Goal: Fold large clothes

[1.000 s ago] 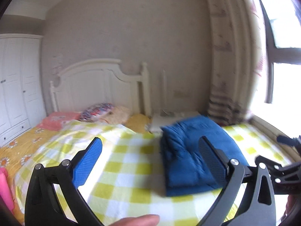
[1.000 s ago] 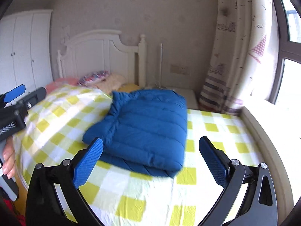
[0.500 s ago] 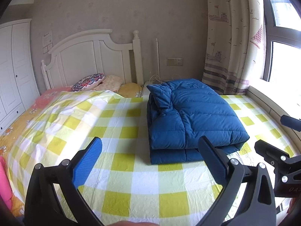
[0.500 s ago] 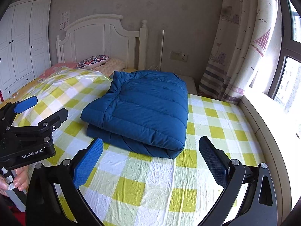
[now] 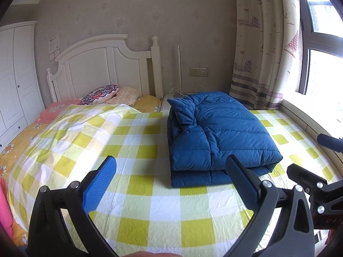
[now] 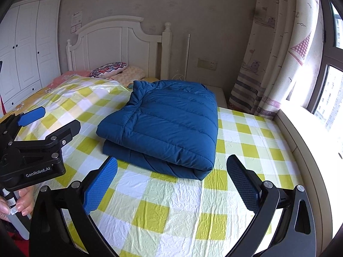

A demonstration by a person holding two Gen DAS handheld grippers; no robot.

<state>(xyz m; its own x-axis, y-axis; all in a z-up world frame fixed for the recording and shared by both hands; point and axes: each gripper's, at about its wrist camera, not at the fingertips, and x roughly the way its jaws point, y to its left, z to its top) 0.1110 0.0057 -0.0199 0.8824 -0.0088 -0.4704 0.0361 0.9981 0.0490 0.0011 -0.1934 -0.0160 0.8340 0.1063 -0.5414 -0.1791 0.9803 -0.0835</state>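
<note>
The blue padded jacket (image 6: 163,124) lies folded into a thick, roughly rectangular bundle on the bed's yellow-and-white checked sheet (image 6: 171,203), toward the window side and well short of the white headboard (image 6: 120,40). Neither tool touches it: the left hand-held gripper (image 5: 171,184) has its two fingers spread wide with nothing between them, and the right hand-held gripper (image 6: 171,182) is likewise parted and empty, both held above the near end of the bed. From the left wrist view the bundle sits ahead and to the right, its long axis running away toward the headboard, with its near stacked edges just past the right finger. From the right wrist view it lies ahead and a little left of centre, the rounded fold nearest the camera and the looser collar end (image 6: 139,94) at the far left corner. The right hand-held gripper looks the nearer and more squarely lined up of the two, so any further tuck or tidy of the near fold would most naturally fall to it, though the fold appears essentially complete. Against the frames a second ago, which were blurred and tilted with the jacket looming close, both cameras have pulled back and levelled out, and more bare sheet now separates the fingers from the bundle; the jacket itself keeps the same folded shape and place. A person's hand (image 6: 19,201) grips the left tool's handle at the lower left.
</note>
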